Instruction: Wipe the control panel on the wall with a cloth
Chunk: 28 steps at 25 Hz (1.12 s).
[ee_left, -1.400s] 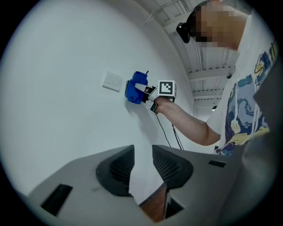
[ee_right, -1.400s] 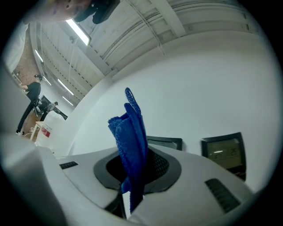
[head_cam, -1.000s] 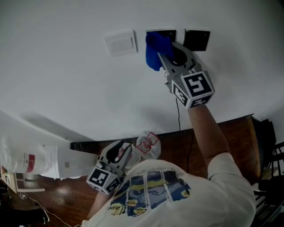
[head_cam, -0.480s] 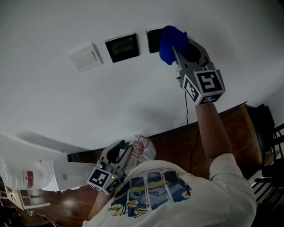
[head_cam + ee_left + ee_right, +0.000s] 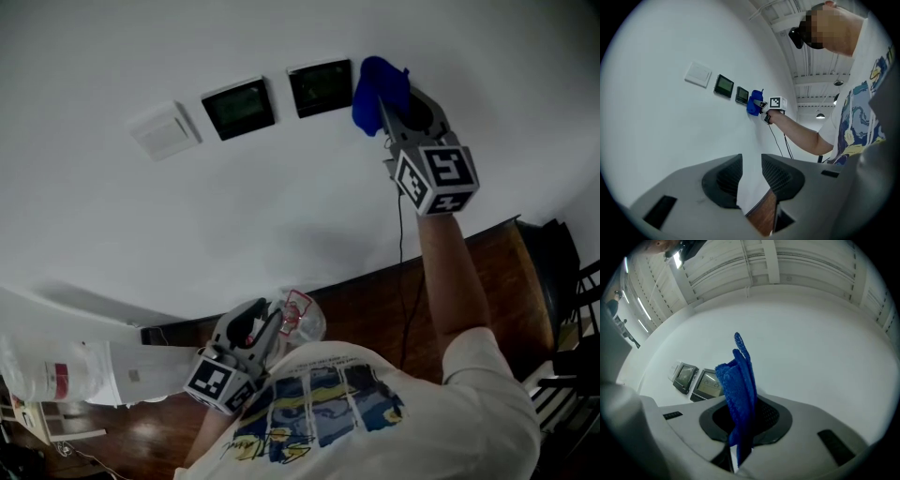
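Right arm (image 5: 450, 272) stretches up, its right gripper (image 5: 386, 105) clamping one blue cloth (image 5: 377, 79) at the wall (image 5: 112, 234), just right of two dark control panels (image 5: 238, 107) (image 5: 321, 87) and one white switch plate (image 5: 164, 129). The left gripper (image 5: 267, 323) hangs low, jaws slightly parted, empty.

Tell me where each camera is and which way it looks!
Head view: on the person's head, looking down the white wall at two dark square panels; shows right arm, printed shirt, left gripper, right gripper.
Left gripper view: on the low left gripper, facing up the wall past its parted, empty jaws; shows that arm.
Right gripper view: on the right gripper, facing the wall; its jaws pinch the blue fuzzy cloth.
Shared: all three show the panels and cloth.
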Each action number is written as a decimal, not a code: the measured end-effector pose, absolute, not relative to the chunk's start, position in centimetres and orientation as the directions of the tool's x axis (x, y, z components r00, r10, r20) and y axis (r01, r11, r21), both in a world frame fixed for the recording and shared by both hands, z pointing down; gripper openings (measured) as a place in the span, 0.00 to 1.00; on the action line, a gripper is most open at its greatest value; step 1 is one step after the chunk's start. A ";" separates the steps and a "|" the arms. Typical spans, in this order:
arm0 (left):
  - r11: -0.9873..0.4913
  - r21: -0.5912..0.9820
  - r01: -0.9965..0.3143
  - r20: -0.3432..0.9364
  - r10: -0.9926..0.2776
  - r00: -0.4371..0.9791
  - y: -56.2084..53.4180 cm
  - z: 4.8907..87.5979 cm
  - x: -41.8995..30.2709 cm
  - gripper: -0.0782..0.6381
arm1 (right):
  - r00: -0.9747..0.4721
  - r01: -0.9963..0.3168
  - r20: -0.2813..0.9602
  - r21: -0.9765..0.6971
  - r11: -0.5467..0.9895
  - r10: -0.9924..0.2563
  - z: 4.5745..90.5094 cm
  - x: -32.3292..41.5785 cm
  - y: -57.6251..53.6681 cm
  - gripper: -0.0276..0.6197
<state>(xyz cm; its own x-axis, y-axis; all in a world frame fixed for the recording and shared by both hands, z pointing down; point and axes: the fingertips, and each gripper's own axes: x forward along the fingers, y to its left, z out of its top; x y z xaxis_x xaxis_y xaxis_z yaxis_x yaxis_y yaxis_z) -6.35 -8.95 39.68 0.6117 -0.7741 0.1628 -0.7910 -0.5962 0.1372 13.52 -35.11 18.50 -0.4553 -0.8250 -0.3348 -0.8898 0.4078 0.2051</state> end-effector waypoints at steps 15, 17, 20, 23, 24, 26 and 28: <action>-0.540 0.106 -0.835 0.162 -0.819 0.550 -5.8 39.9 -13.2 0.27 | -0.729 -0.681 -0.348 0.287 0.674 -0.589 17.1 -8.1 -26.7 0.18; -0.515 0.104 -0.851 0.162 -0.835 0.526 -5.1 39.9 -14.7 0.27 | -0.737 -0.674 -0.332 0.293 0.678 -0.589 17.5 -10.0 -27.2 0.18; -0.487 0.099 -0.868 0.170 -0.851 0.497 -4.3 40.1 -16.6 0.27 | -0.731 -0.681 -0.323 0.289 0.673 -0.601 17.8 -11.2 -28.1 0.18; -0.479 0.101 -0.872 0.189 -0.851 0.490 -4.1 40.6 -17.2 0.27 | -0.719 -0.694 -0.327 0.285 0.661 -0.614 17.7 -10.5 -28.8 0.18; -0.480 0.103 -0.871 0.196 -0.849 0.491 -4.2 40.8 -17.2 0.27 | -0.712 -0.701 -0.329 0.284 0.654 -0.620 17.6 -10.0 -29.0 0.18; -0.484 0.106 -0.869 0.190 -0.848 0.495 -4.3 40.8 -16.9 0.27 | -0.695 -0.718 -0.331 0.283 0.636 -0.638 17.7 -8.3 -29.3 0.18; -0.493 0.112 -0.863 0.186 -0.843 0.505 -4.7 40.9 -16.2 0.27 | -0.673 -0.739 -0.331 0.282 0.612 -0.661 17.7 -6.2 -29.7 0.18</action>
